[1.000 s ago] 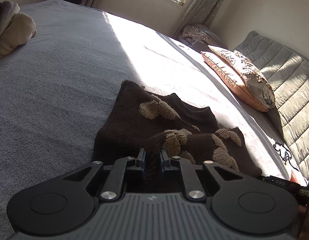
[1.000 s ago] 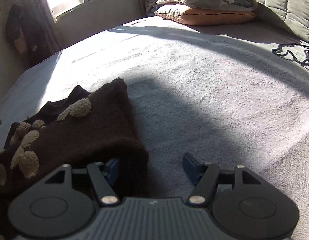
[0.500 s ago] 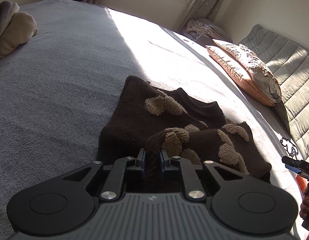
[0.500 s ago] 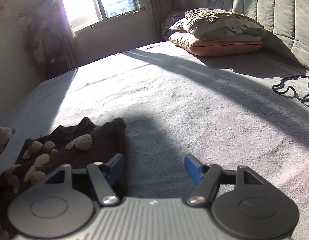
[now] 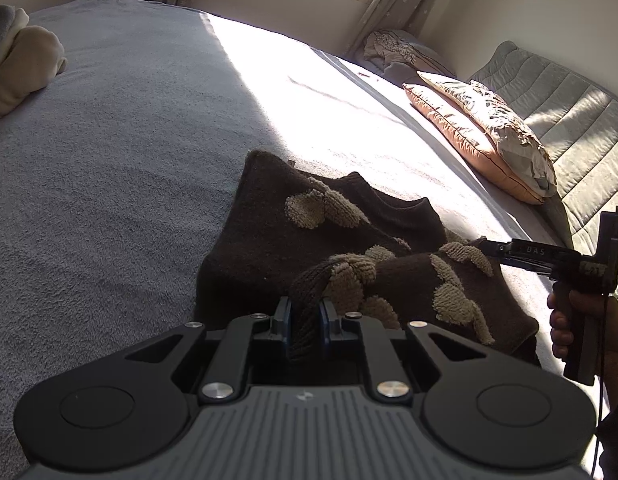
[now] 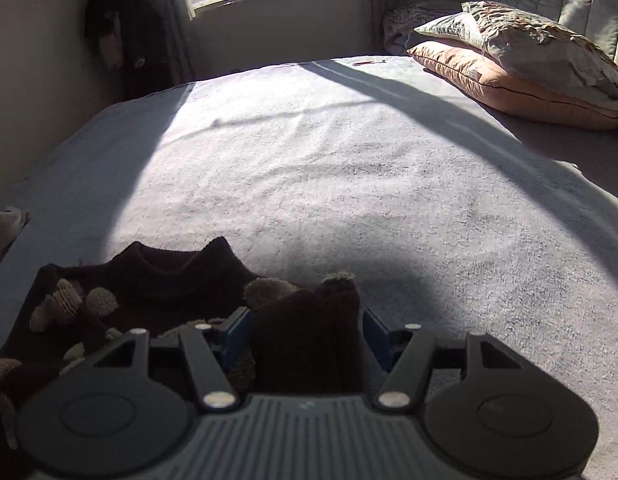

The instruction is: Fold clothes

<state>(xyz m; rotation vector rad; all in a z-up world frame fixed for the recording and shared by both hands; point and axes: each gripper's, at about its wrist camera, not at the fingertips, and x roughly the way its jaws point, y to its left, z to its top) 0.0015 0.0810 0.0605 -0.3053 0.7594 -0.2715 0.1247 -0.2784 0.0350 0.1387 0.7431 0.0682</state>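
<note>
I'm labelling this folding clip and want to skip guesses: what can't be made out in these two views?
- Brown sweater: its near edge is hidden behind the left gripper body in the left wrist view; the frame's left edge cuts it off in the right wrist view.
- Right gripper: open around a sweater fold; whether its fingers touch it is lost in shadow.
- Beige bundle: cut off by the left edge of the left wrist view.

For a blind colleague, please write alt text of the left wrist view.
The left claw is shut on a fold of a dark brown sweater lying on a grey bed. At right, a hand holds the other claw.
</note>
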